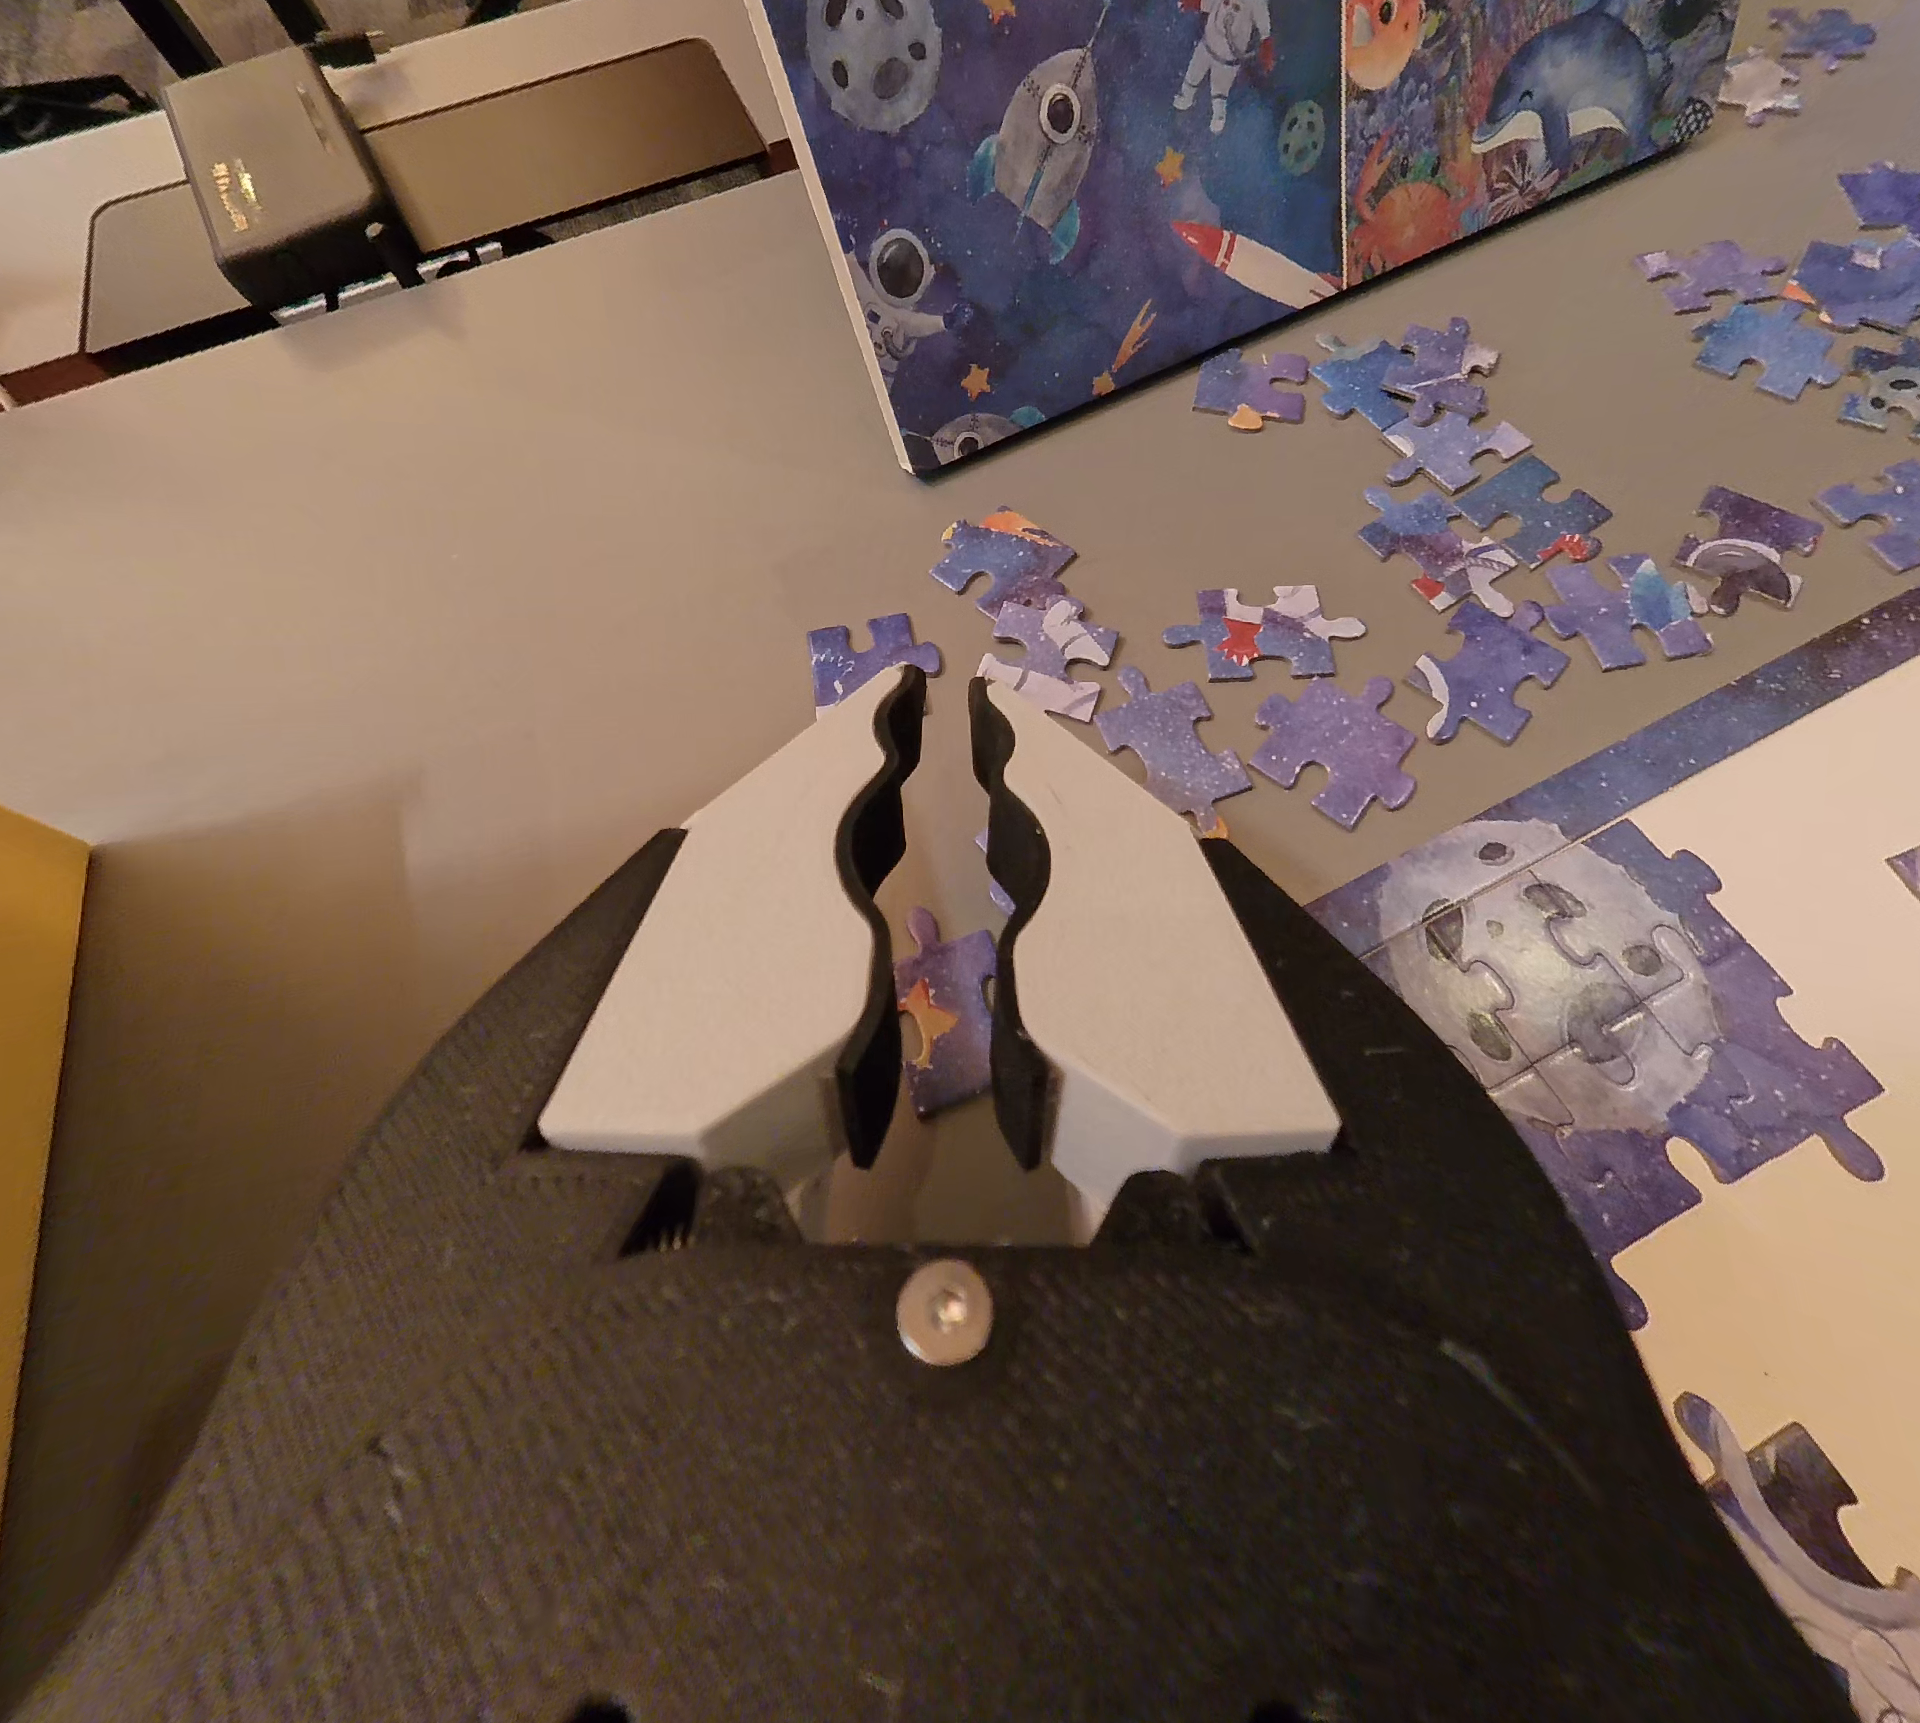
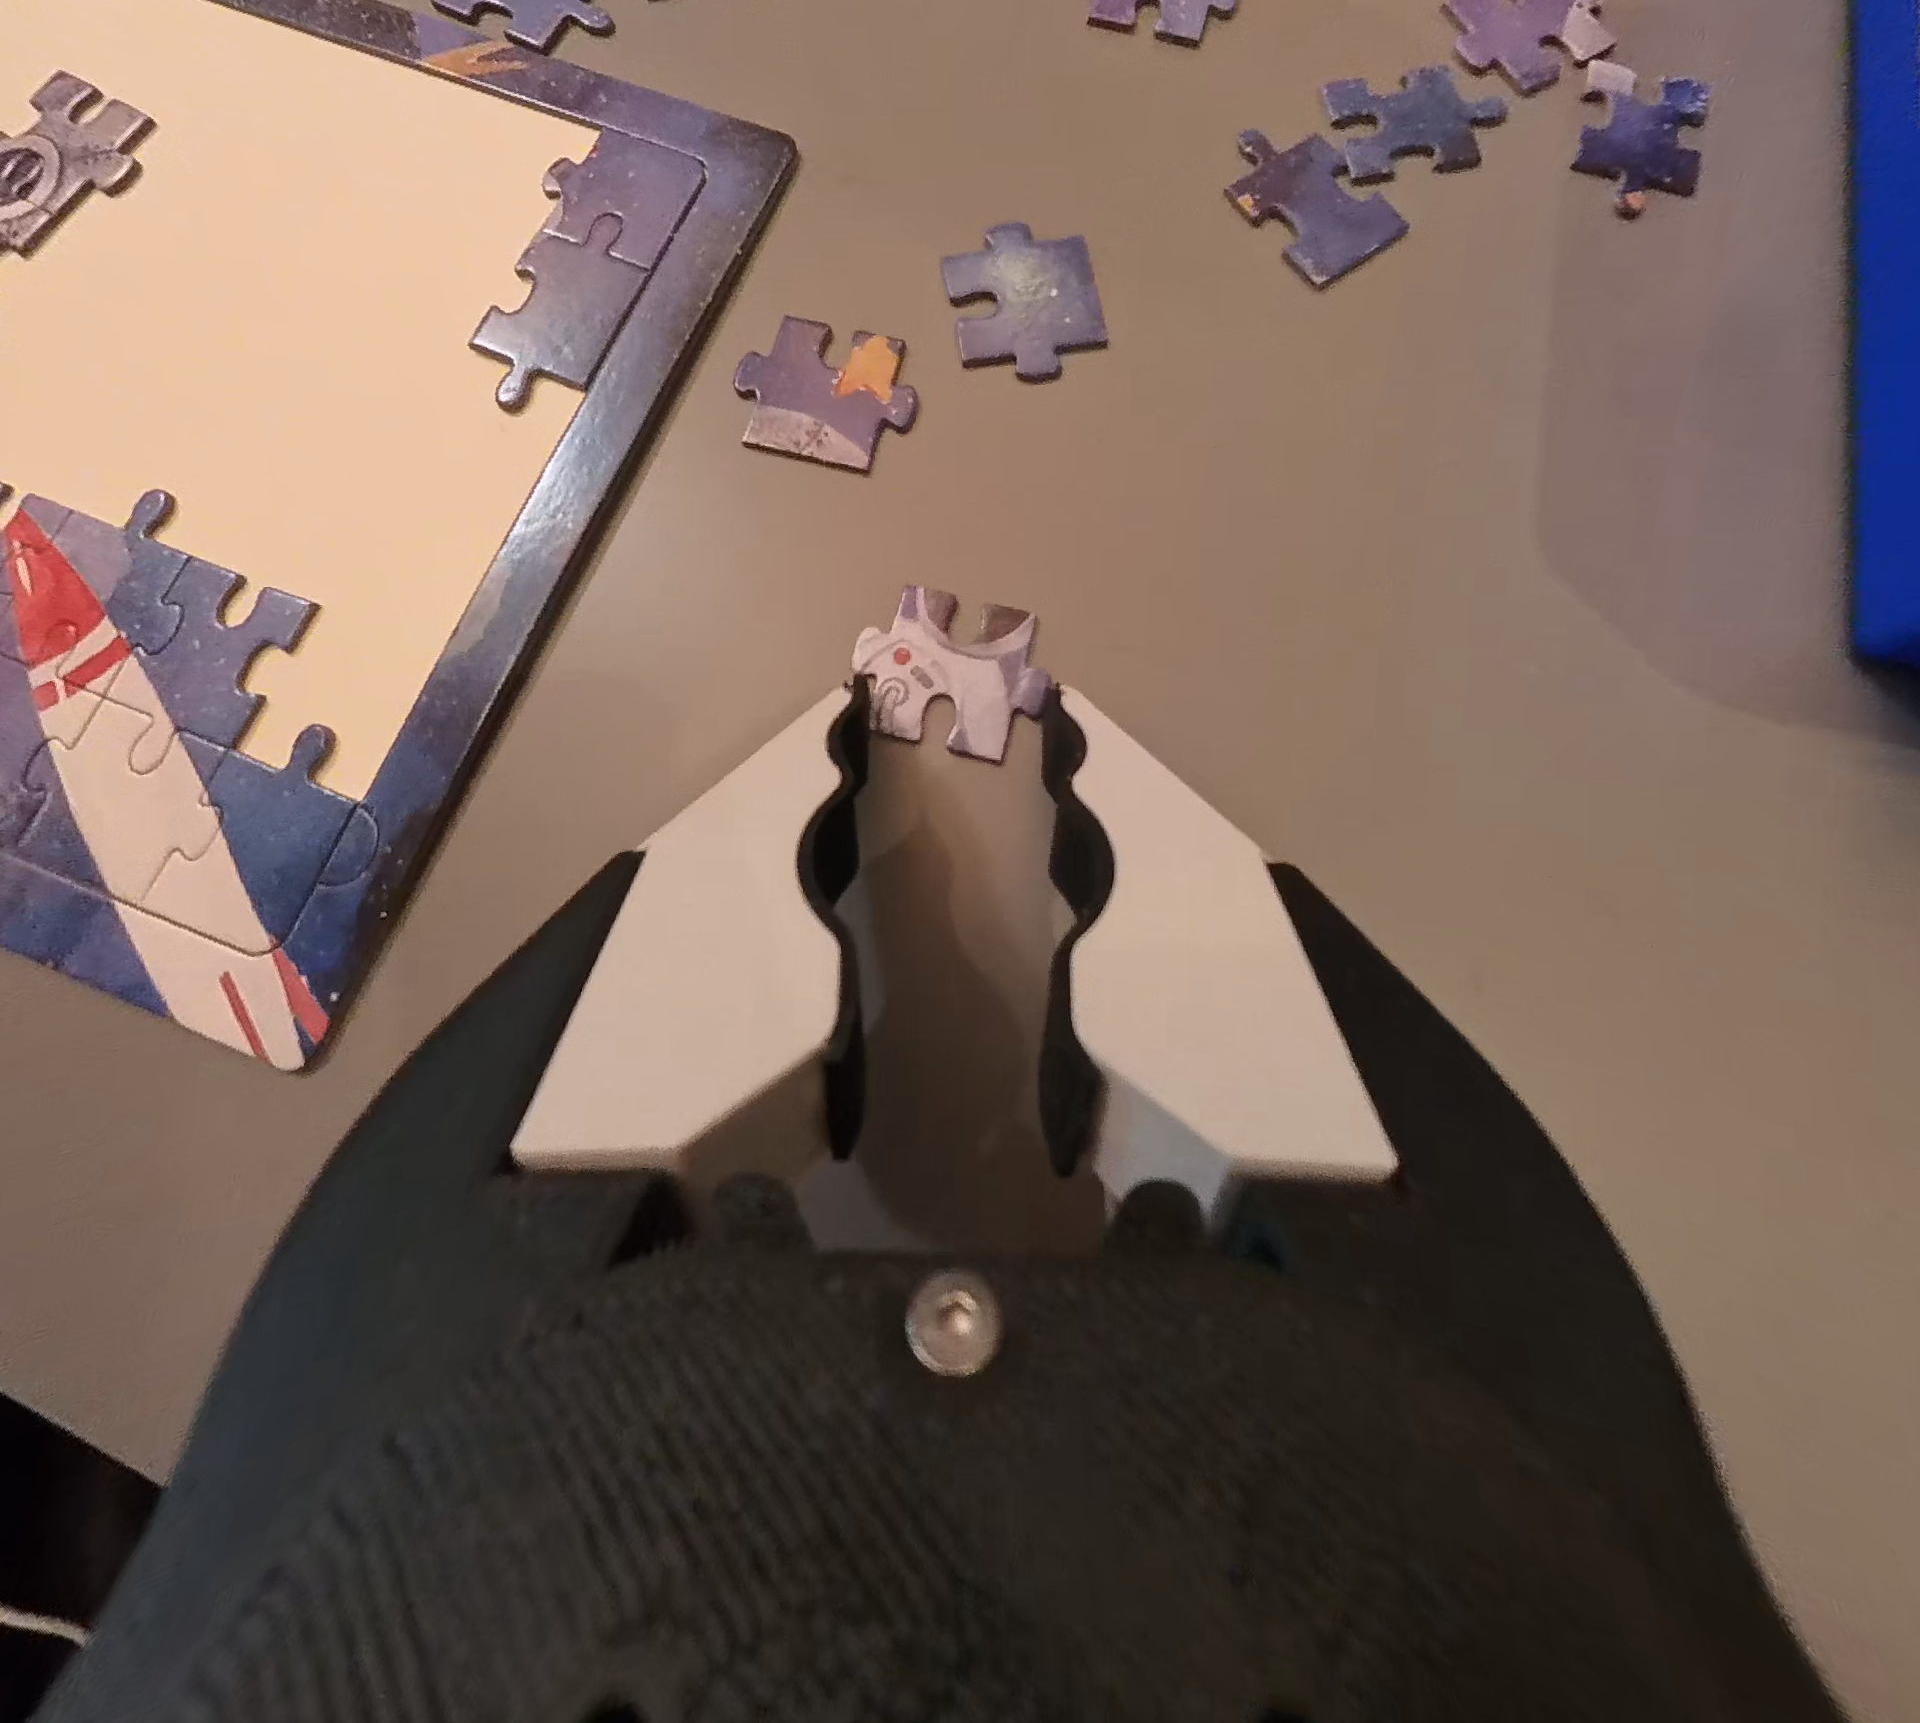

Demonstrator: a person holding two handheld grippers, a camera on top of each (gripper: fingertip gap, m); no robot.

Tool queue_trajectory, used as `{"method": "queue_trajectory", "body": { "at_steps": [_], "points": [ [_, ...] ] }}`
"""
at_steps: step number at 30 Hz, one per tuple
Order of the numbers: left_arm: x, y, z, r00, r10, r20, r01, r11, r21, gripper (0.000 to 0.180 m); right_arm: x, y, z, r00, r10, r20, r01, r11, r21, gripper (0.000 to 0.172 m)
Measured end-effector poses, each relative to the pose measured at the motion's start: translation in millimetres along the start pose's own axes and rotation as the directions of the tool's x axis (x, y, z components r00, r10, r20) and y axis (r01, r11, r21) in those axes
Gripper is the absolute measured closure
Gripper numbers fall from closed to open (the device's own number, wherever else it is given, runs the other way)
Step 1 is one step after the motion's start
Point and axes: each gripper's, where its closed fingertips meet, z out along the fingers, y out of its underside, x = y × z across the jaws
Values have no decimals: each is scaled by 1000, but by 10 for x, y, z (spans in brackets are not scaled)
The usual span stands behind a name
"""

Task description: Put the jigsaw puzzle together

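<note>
Gripping a white and lilac puzzle piece [image 2: 948, 678] at its fingertips, the right claw [image 2: 951, 707] hangs above the grey worktop [image 2: 1351, 738] at the centre of the right wrist view; both black pads press on the piece's side edges, and most of the piece juts out beyond the tips. To the left of that frame lies a puzzle tray [image 2: 644, 385] with a dark blue border, partly filled: a red and white rocket section [image 2: 94, 738] at lower left, a few joined pieces at its upper right corner. Two loose pieces, one with an orange mark [image 2: 826, 393] and one plain blue [image 2: 1027, 302], lie just above the claw. More loose pieces [image 2: 1455, 63] are scattered across the top of the frame. A blue object [image 2: 1886, 219] stands at the right edge.

In the left wrist view, the left claw [image 1: 948, 697] is centred low, its jaws narrowly parted with nothing between the tips. A piece with an orange star [image 1: 940, 1019] lies on the worktop beneath, seen through the gap. Loose purple pieces [image 1: 1330, 748] lie to its right. A picture box [image 1: 1091, 146] stands upright at upper centre. The tray's moon section [image 1: 1558, 977] shows at lower right.
</note>
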Motion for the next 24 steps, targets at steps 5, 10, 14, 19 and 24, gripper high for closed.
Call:
{"method": "queue_trajectory", "body": {
  "at_steps": [5, 10, 14, 19, 24],
  "points": [
    [2, 2, 1, 1000, 1, 0, -1, 1000, -1, 173, -38, -13, 11, 1000, -8, 19, 7, 1000, 19, 140],
    [1, 3, 2, 1000, 1, 0, -1, 1000, -2, 173, -124, -40, 36, 998, -30, 50, 28, 999, 28, 140],
    [0, 3, 1, 1000, 1, 0, -1, 1000, -1, 173, -168, -53, 46, 997, -39, 65, 38, 999, 29, 140],
    [1, 3, 1, 1000, 1, 0, -1, 1000, -1, 173, -200, -64, 43, 996, -42, 81, 39, 999, 34, 141],
    [1, 4, 2, 1000, 1, 0, -1, 1000, -2, 173, -205, -55, 37, 995, -43, 85, 41, 999, 26, 148]
  ]
}}
